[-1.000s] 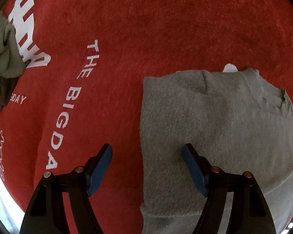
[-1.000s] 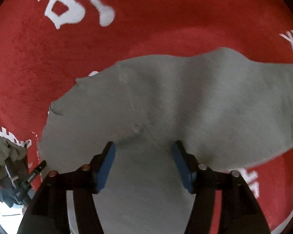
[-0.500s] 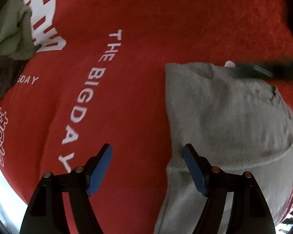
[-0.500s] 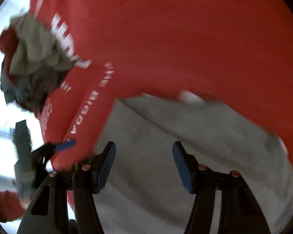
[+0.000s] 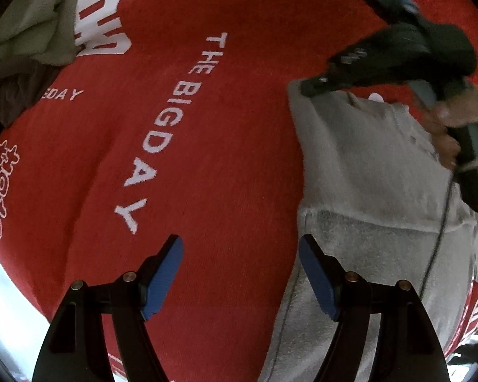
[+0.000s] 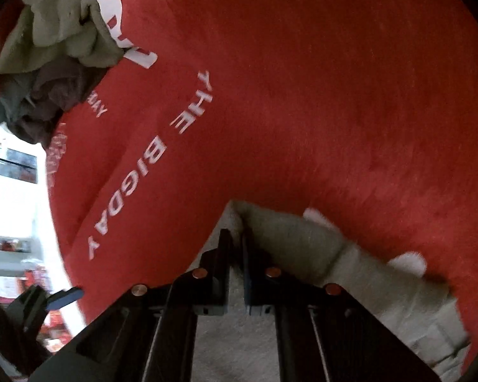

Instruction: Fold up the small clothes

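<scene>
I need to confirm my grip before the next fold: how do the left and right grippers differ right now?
The left gripper is open over the red cloth, holding nothing; the right gripper is shut on a corner of the grey garment. The left hangs beside the garment's edge, while the right is at its far corner. Both have blue pads and point steeply down.

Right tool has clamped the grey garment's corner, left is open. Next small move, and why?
Probably lift that corner and carry it across to fold: the right tool is shut on the grey garment at its far corner, while the left tool hangs open over the red cloth.
</scene>
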A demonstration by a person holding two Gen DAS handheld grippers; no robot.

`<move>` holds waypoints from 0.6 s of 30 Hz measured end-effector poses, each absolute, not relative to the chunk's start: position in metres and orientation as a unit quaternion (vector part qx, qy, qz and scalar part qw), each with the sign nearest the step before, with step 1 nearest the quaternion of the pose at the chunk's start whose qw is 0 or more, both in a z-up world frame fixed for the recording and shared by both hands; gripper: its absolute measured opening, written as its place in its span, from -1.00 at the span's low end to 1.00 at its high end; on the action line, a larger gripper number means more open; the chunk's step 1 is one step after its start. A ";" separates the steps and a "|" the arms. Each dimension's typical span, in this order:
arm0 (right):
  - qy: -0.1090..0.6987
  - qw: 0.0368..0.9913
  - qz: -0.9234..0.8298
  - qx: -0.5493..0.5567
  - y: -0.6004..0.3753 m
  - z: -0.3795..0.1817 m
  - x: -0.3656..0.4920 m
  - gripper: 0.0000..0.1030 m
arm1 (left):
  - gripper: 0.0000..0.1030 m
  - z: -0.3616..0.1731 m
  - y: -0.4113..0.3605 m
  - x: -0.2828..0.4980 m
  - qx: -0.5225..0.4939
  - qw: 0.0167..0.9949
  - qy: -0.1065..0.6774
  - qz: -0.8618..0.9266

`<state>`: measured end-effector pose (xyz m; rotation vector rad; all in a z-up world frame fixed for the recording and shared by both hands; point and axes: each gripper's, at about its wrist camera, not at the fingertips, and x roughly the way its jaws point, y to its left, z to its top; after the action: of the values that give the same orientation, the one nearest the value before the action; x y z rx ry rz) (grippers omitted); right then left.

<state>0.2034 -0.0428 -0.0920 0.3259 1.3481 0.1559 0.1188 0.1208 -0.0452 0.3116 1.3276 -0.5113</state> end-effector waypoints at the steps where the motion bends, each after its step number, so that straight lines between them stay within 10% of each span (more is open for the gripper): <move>1: 0.623 0.765 0.065 0.150 -0.045 -0.094 0.205 -0.86 | 0.47 -0.046 0.118 0.118 0.145 0.745 0.608 -0.235; 5: 0.618 0.767 0.026 0.171 -0.047 -0.104 0.205 -0.73 | 0.47 -0.041 0.102 0.114 0.145 0.741 0.605 -0.251; 8: 0.595 0.781 0.005 0.190 -0.053 -0.083 0.178 -0.27 | 0.47 -0.032 0.081 0.113 0.150 0.746 0.589 -0.273; 18: 0.583 0.745 -0.202 0.252 -0.134 -0.063 -0.031 -0.24 | 0.55 -0.073 0.038 0.110 0.190 0.742 0.593 -0.249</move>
<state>-0.0310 -0.1340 -0.0629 0.5507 1.2765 -0.4431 0.1101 0.0384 -0.0729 0.4168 1.2999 -0.5454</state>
